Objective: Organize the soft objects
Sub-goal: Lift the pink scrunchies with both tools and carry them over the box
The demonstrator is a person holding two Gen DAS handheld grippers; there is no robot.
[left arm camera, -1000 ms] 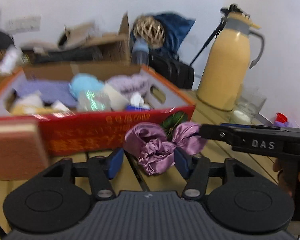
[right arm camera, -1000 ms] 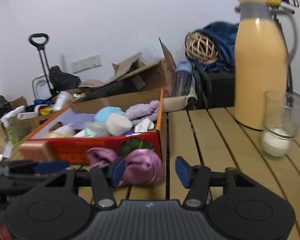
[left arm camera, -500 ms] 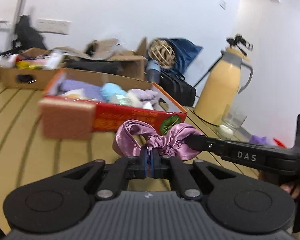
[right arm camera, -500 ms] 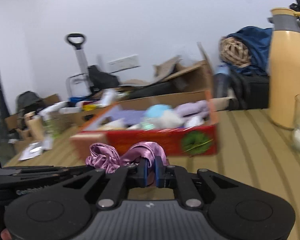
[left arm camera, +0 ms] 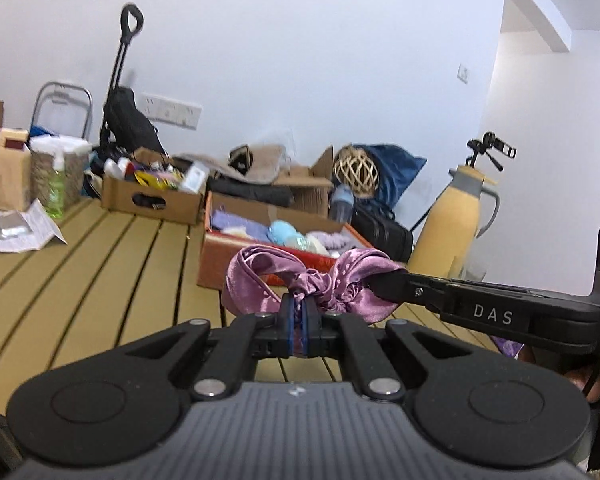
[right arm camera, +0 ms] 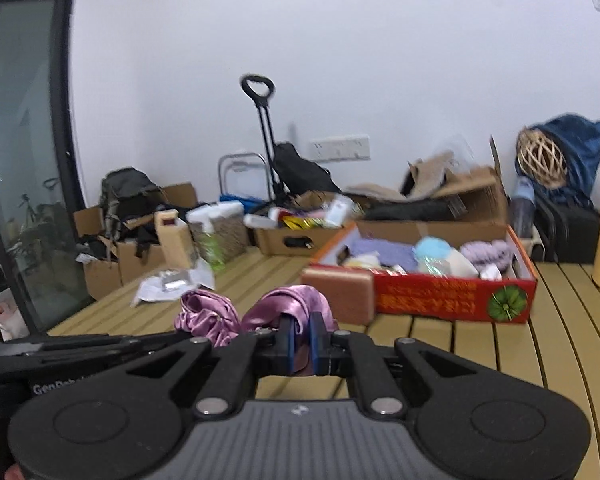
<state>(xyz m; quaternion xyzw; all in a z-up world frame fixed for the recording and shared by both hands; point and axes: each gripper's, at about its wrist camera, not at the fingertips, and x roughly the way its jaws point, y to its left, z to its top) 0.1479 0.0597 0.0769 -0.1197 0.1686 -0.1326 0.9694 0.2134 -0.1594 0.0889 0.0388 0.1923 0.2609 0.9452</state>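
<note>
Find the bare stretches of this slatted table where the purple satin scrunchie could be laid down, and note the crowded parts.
Free: the slats between the crumpled paper and the red box, and the strip right of that box. Crowded: the far edge, with the brown carton, and the red box itself, full of soft things.

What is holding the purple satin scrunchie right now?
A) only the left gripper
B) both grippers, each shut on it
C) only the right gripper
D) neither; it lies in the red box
B: the left gripper pinches the gathered middle of the purple satin scrunchie, and the right gripper is shut on one satin loop, with the scrunchie in front of the red box, not in it.
</note>
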